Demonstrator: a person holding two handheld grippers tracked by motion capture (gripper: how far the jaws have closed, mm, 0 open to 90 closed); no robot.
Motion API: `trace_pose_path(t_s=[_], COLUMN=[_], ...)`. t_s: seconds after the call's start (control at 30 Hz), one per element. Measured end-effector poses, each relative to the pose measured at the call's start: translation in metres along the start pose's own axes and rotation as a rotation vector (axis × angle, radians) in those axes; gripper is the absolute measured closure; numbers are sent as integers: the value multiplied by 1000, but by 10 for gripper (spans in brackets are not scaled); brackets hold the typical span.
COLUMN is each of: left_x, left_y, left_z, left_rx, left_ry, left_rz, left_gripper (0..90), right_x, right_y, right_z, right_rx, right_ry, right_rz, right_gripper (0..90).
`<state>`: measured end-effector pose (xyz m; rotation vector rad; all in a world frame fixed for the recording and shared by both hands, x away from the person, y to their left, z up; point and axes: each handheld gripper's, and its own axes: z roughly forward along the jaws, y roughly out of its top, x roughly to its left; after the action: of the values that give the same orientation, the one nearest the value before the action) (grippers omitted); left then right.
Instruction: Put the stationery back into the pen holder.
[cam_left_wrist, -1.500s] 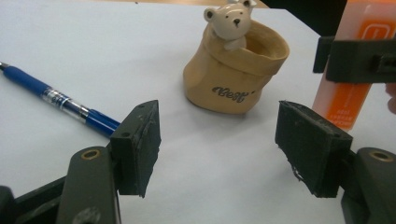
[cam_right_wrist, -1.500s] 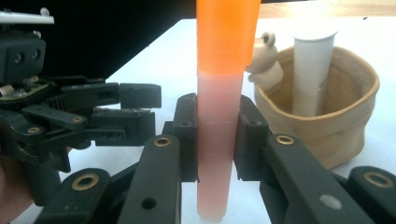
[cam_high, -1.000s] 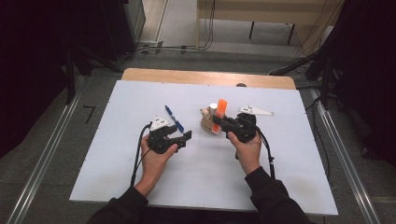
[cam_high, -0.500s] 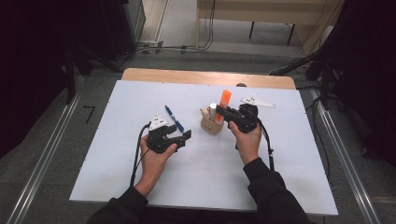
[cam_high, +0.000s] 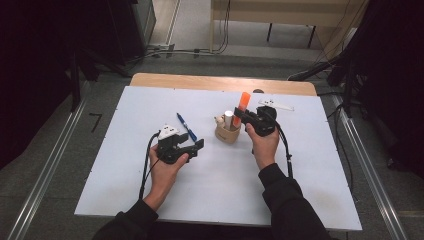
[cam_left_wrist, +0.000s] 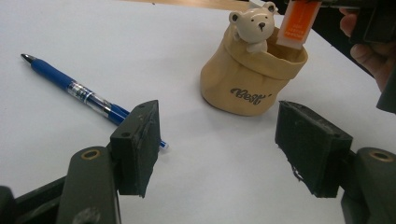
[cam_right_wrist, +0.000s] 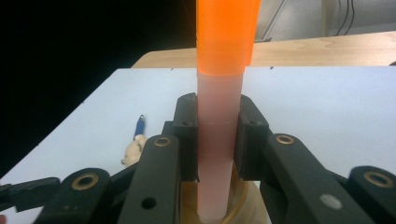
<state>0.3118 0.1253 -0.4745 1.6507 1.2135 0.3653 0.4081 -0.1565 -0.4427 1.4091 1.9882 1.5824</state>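
Note:
A tan bag-shaped pen holder (cam_high: 227, 134) with a small bear figure (cam_left_wrist: 254, 24) on its rim stands mid-table, with a white cylinder (cam_high: 228, 119) standing in it. My right gripper (cam_high: 240, 116) is shut on an orange-capped highlighter (cam_high: 243, 103), held upright with its lower end at the holder's mouth (cam_right_wrist: 243, 200). In the right gripper view both pads (cam_right_wrist: 187, 140) press on the pale barrel (cam_right_wrist: 219, 93). A blue pen (cam_high: 186, 127) lies on the white board. My left gripper (cam_high: 199, 146) rests just in front of the pen, open with nothing between its jaws (cam_left_wrist: 224, 149). Both pen (cam_left_wrist: 70, 86) and holder (cam_left_wrist: 252, 79) lie ahead of it.
The white board (cam_high: 150, 105) covers a wooden table whose bare edge (cam_high: 200, 80) shows at the far side. Black cables trail from both grippers toward the person. Dark equipment and floor rails surround the table.
My right gripper has carried the orange highlighter a little farther from the person and to the right, by the holder. The left gripper has stayed where it was.

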Motion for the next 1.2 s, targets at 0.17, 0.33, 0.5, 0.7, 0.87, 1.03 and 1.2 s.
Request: trace_pose_path(t_s=[0.17, 0.33, 0.5, 0.7, 0.87, 1.03, 1.2], left_x=[1, 1, 1, 1, 2, 4, 7], left_y=[0, -1, -1, -1, -1, -1, -1], left_z=[0, 0, 0, 0, 0, 0, 0], left_rx=[2, 3, 2, 2, -1, 4, 10], left_ry=[0, -2, 1, 2, 10, 28, 62], left_rz=[0, -2, -3, -5, -5, -5, -6], left_gripper=[318, 318, 318, 318, 318, 317, 291], right_x=[-2, -3, -3, -3, -4, -2, 0], right_y=[-2, -4, -5, -5, -6, -6, -7], right_z=[5, 7, 8, 7, 7, 6, 0], right_rx=[7, 14, 14, 17, 19, 22, 3], right_ry=[-4, -7, 10, 15, 19, 34, 36], right_rz=[-1, -2, 0, -2, -1, -12, -29], right_gripper=[719, 719, 623, 546, 471, 366, 297])
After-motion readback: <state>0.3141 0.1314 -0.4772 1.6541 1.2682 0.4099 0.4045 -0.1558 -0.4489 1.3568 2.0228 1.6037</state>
